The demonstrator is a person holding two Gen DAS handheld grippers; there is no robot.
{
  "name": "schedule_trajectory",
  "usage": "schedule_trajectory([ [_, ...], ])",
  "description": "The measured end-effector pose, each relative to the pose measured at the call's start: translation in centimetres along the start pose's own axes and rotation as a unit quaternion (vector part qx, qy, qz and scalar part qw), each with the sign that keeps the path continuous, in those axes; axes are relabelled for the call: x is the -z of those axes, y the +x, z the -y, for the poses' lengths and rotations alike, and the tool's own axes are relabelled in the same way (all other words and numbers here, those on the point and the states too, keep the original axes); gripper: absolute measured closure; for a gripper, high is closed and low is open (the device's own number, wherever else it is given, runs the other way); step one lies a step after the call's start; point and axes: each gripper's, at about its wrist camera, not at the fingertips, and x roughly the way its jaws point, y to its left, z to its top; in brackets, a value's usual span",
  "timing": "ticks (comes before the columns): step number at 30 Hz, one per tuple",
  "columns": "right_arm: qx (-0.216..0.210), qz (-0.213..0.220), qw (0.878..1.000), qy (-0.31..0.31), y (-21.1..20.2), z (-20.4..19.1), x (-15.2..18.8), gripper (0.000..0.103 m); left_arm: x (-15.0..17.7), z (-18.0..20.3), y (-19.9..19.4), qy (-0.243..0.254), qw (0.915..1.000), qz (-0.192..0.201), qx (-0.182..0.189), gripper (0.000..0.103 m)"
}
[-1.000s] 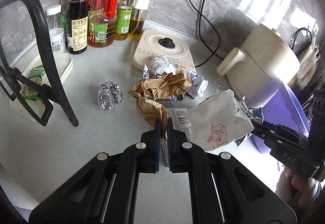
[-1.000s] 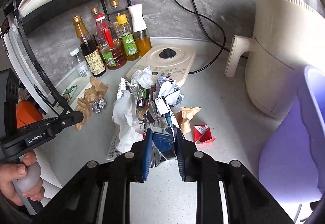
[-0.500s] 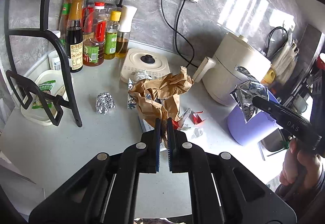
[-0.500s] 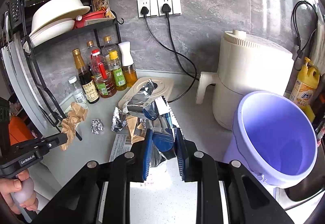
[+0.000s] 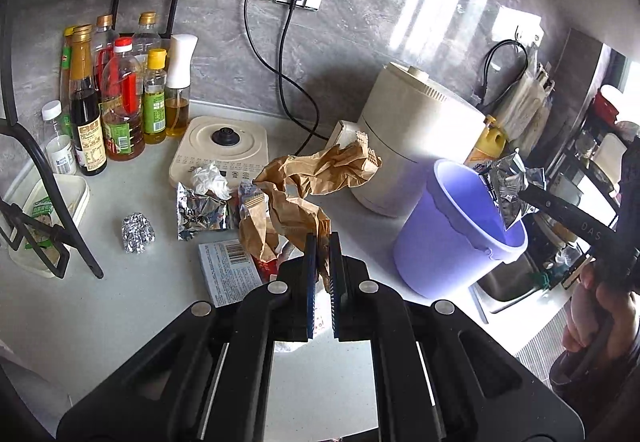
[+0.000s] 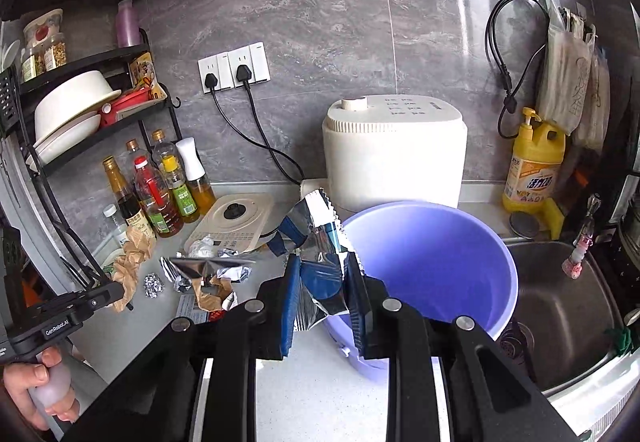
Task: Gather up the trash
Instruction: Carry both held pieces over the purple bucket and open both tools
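On a grey kitchen counter (image 5: 120, 306), we hold the left gripper (image 5: 321, 250) with its jaws pinched together on a crumpled brown paper bag (image 5: 316, 177), which hangs lifted above the litter. Our right gripper (image 6: 322, 282) has its jaws clamped on a silver foil wrapper (image 6: 320, 242) at the near left rim of the purple bucket (image 6: 440, 254); seen from the left wrist, the wrapper hangs over the bucket's mouth. Lying on the counter at left are a foil ball (image 5: 137, 233), a flattened foil packet (image 5: 200, 211), a wad of white tissue (image 5: 209, 177) and a printed card (image 5: 228, 274). A cream induction cooker (image 5: 220, 149) sits just behind them, sauce bottles (image 5: 120, 105) stand far left, and a white appliance (image 6: 394, 157) rises behind the bucket beside the steel sink (image 6: 560, 306).
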Motion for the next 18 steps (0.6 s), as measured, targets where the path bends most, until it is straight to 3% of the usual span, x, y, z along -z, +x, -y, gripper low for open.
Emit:
schedule_trajectory([
  [3, 0.002, 0.004, 1.000, 0.011, 0.2, 2.7, -0.9, 0.077, -0.8, 2.2, 0.9, 0.004, 1.0000, 0.004, -0.002, 0.097],
  [6, 0.004, 0.010, 1.000, 0.012, 0.3, 5.2, -1.6, 0.042, -1.6, 4.8, 1.8, 0.008, 0.9999, 0.009, -0.001, 0.097],
  [18, -0.002, 0.020, 0.999, 0.042, -2.2, 14.7, -0.7, 0.036, -2.8, 14.5, 5.5, 0.050, 0.9987, 0.006, 0.004, 0.097],
])
